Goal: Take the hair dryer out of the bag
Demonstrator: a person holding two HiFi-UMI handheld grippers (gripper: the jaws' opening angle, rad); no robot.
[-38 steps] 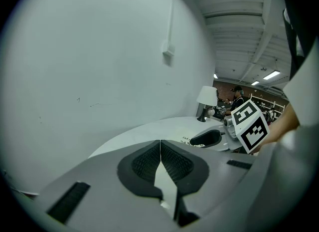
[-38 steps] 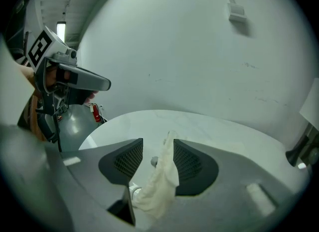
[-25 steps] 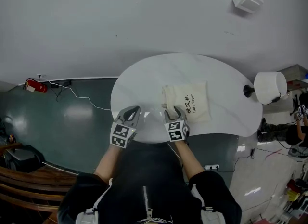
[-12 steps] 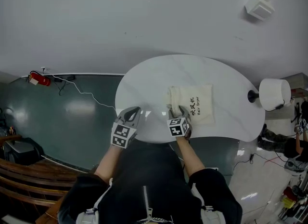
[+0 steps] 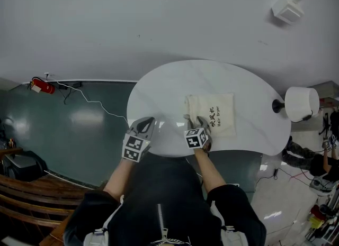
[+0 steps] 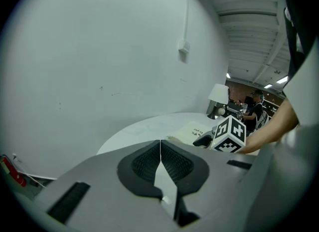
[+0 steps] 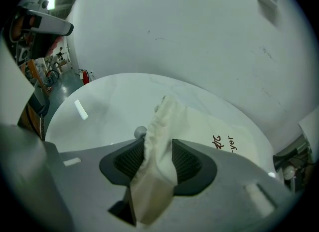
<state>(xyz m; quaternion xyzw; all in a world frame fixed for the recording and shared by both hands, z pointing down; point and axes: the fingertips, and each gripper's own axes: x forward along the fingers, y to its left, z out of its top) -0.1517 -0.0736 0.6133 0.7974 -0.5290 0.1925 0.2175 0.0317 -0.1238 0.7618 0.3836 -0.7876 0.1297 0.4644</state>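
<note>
A cream cloth bag point(image 5: 214, 114) printed "Hair Dryer" lies flat on the round white table point(image 5: 159, 94); no hair dryer shows. My right gripper point(image 5: 193, 119) is at the bag's near left edge. In the right gripper view a raised fold of the bag point(image 7: 160, 126) fills the gap between the pads of the right gripper point(image 7: 158, 145), whose jaws have just been closing on it. A small grey bead point(image 7: 140, 131) sits by that fold. My left gripper point(image 5: 146, 121) hovers at the table's near edge, left of the bag, and in its own view the left gripper point(image 6: 160, 142) is shut on nothing.
A white table lamp point(image 5: 301, 102) stands at the table's right end. A red fire extinguisher point(image 5: 38, 85) and a cable lie on the floor at the left. A white wall rises behind the table. The right gripper's marker cube point(image 6: 229, 134) shows in the left gripper view.
My right gripper has sunk onto the bag's near left edge and taken a fold of cloth between its jaws. The left gripper has stayed where it was.
</note>
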